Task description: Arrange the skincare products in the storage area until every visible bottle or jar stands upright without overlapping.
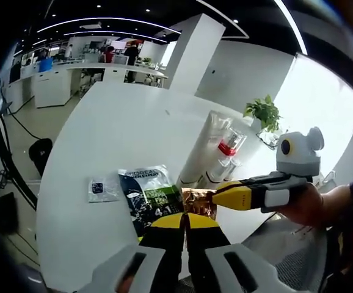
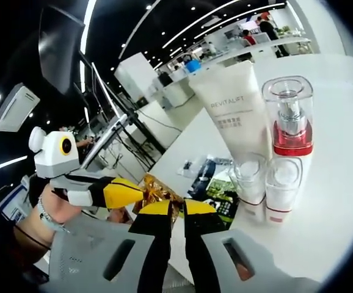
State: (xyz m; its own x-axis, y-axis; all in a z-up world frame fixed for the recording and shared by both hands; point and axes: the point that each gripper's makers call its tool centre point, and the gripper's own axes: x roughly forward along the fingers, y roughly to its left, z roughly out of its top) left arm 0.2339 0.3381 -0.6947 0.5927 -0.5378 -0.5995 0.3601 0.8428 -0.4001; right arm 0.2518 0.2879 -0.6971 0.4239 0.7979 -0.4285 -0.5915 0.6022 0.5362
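Both our hand-held grippers meet at the gold sachet (image 1: 198,202), at the bench (image 1: 103,134) edge. Left hand-held gripper (image 1: 184,221) looks closed on it; right hand-held gripper (image 2: 171,209) looks pinched shut too, on what we can't tell. The tube (image 2: 237,116) and red-collared bottle (image 2: 289,125) stand upright beyond the sachet, nearer the right one.
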